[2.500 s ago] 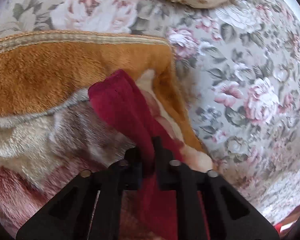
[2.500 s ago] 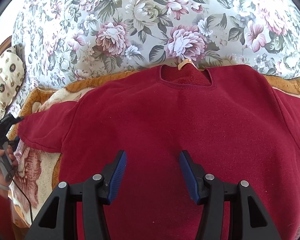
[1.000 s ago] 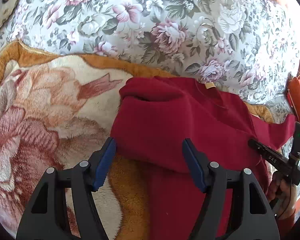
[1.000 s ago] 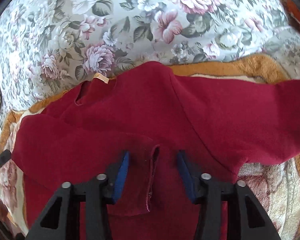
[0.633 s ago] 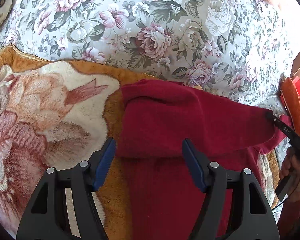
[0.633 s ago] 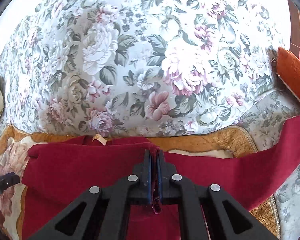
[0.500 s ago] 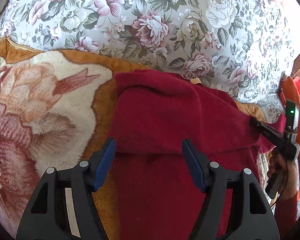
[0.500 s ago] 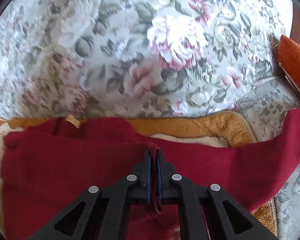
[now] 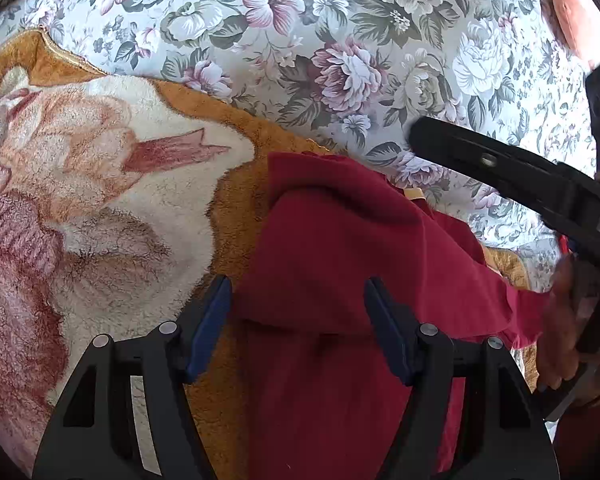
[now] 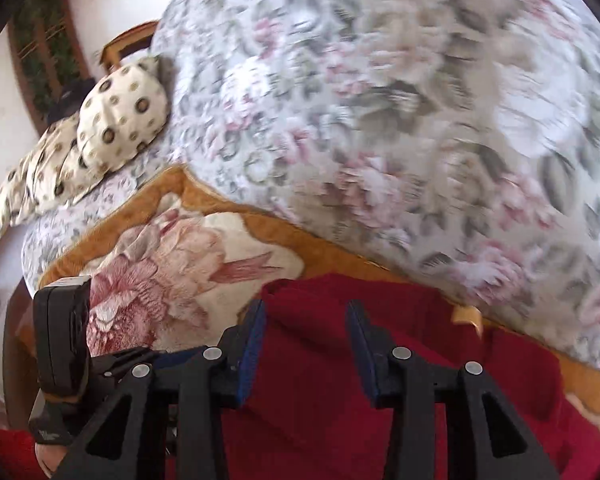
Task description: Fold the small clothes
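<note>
A dark red sweatshirt (image 9: 340, 264) lies on an orange and cream fleece blanket (image 9: 100, 184), its sleeve folded across the body. A tan neck label (image 10: 466, 314) shows at the collar. My left gripper (image 9: 298, 320) is open and empty, low over the folded edge. My right gripper (image 10: 306, 332) is open and empty above the sweatshirt's (image 10: 340, 380) folded shoulder. The right gripper's black body (image 9: 520, 176) shows at the right of the left wrist view. The left gripper's body (image 10: 62, 344) shows at the lower left of the right wrist view.
The blanket (image 10: 172, 248) lies on a floral sofa seat; the floral backrest (image 9: 340, 40) rises behind the sweatshirt. A spotted cream cushion (image 10: 112, 128) sits at the sofa's left end. An orange cushion (image 9: 568, 12) is at the far right.
My right gripper has let go of the sleeve and opened, having carried it left across the sweatshirt's body. The left gripper stays open over the folded edge.
</note>
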A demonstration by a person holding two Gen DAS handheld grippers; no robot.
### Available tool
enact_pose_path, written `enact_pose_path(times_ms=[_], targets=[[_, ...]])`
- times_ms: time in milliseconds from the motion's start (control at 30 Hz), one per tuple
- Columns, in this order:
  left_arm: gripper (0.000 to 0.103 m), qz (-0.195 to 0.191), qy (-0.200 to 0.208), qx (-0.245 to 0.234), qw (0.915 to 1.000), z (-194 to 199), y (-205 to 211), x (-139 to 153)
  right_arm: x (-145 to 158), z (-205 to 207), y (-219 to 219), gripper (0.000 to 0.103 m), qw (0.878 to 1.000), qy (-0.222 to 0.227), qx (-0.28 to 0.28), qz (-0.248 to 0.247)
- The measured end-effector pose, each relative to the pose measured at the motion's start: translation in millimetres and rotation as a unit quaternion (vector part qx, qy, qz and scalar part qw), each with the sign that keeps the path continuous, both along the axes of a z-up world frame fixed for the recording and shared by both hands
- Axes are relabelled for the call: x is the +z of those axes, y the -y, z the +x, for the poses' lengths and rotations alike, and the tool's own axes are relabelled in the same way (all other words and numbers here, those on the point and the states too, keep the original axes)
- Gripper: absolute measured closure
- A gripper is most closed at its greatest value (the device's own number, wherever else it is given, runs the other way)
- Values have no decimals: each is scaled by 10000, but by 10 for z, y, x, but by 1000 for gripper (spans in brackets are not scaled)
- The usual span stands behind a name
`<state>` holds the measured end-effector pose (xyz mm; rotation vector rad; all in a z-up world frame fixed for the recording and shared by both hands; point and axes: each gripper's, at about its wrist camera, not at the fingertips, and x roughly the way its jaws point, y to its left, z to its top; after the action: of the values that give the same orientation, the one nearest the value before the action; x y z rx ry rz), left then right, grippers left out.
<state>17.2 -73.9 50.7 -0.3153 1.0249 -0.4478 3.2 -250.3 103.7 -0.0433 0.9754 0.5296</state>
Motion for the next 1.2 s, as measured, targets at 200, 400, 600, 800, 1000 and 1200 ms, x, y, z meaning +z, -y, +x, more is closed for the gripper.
enact_pose_path(times_ms=[200, 400, 600, 800, 1000, 1200], targets=[[34, -314, -225, 142, 9992, 65, -146, -187, -702, 500, -557, 80, 9881, -782, 745, -1097], [34, -134, -96, -5, 9999, 45, -45, -194, -758, 895, -215, 96, 9952, -587, -149, -764], [34, -132, -69, -44, 9999, 10, -62, -226, -1027, 941, -265, 95, 9948, -518, -326, -810], [34, 242, 286, 2, 9993, -58, -199, -56, -369, 543, 114, 85, 9965, -298, -778, 75], [34, 694, 712, 726, 9924, 11, -624, 147, -298, -208, 112, 85, 9983, -396, -249, 337], [34, 546, 392, 906, 9936, 130, -794, 52, -627, -683, -467, 84, 9960, 105, 660, -600]])
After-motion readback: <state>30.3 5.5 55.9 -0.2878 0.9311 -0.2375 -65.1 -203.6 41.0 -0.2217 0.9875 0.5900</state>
